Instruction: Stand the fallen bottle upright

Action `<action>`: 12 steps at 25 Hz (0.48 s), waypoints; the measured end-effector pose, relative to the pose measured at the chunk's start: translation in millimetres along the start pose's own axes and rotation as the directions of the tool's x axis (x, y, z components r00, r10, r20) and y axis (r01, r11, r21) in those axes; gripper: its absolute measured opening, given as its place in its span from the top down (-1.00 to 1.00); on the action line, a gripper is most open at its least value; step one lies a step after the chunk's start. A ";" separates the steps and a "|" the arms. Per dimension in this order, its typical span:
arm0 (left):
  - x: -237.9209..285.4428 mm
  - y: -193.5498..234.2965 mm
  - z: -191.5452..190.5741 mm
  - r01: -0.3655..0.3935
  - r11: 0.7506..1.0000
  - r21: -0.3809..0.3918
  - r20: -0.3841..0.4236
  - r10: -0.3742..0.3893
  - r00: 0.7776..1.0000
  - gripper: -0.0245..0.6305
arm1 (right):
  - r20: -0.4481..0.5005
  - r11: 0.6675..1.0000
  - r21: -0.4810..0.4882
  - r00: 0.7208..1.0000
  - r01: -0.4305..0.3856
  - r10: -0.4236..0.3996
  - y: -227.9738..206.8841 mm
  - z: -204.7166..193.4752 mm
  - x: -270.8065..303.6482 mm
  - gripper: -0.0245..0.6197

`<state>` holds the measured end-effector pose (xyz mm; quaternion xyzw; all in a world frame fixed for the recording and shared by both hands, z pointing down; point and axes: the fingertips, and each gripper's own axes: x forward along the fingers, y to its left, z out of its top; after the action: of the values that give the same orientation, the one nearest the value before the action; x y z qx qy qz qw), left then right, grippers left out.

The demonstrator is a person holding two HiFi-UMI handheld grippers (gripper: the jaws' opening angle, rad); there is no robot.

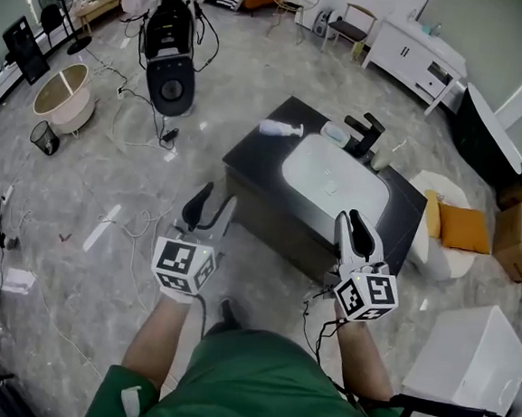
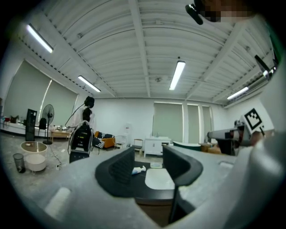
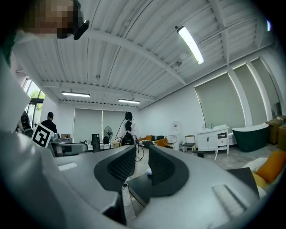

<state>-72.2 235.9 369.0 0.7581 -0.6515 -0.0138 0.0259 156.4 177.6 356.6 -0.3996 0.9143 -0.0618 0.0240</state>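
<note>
I'm looking down on a room with a grey stone floor. Nearest me, I'm holding the left tongs level, jaws standing well apart with nothing between them. The right tongs are showing a narrower gap, also empty. Just beyond them a dark table is carrying a white basin. The bottle is lying on its side near the table's far left corner, well apart from both tongs.
</note>
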 end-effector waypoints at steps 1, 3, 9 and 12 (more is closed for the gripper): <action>4.0 10.4 -1.8 0.011 1.000 -0.006 -0.002 -0.011 1.000 0.33 | -0.004 1.000 -0.002 1.000 0.006 -0.006 3.8 -1.7 9.6 0.69; 11.3 28.9 -5.7 0.031 0.999 -0.013 -0.005 -0.031 1.000 0.33 | -0.012 1.000 -0.006 1.000 0.015 -0.015 10.8 -5.8 27.6 0.69; 23.7 69.3 -7.8 0.061 0.998 -0.028 -0.018 -0.062 0.998 0.33 | -0.039 0.999 0.018 0.999 0.031 -0.030 28.7 -14.3 67.6 0.69; 33.7 85.1 -13.1 0.059 0.997 -0.048 -0.029 -0.060 0.998 0.33 | -0.056 0.999 0.033 0.998 0.032 -0.030 29.5 -20.7 83.1 0.69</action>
<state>-150.4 190.1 387.4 0.7764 -0.6278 -0.0186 0.0533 76.5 138.4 373.6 -0.4115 0.9071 -0.0885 0.0042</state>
